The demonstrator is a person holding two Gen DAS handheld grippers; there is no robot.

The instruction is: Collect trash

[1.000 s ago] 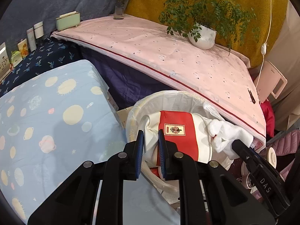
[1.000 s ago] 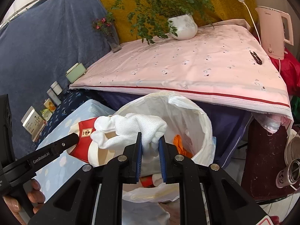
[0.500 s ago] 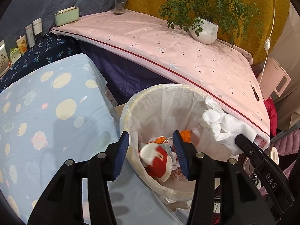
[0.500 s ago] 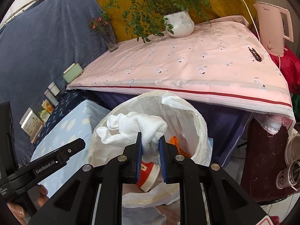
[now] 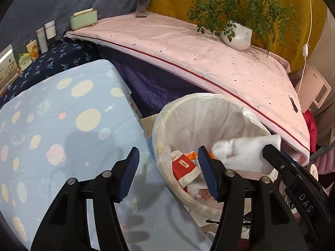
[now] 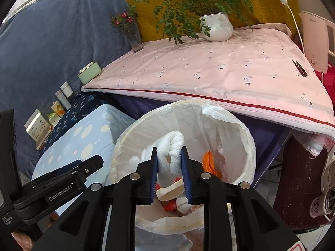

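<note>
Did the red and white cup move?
Yes. The cup dropped from the left gripper, whose jaws have just been opening, into the white bin.

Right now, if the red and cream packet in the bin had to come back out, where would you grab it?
Probably by its raised cream end. The red and cream packet lies tilted on the other trash in the lined bin, so come straight down through the open mouth. A claw pinching across that flat upper edge should clear the liner.

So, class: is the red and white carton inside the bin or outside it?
Inside. The red and white carton lies on the rubbish at the bottom of the lined bin, below its rim, with no tongs touching it.
</note>
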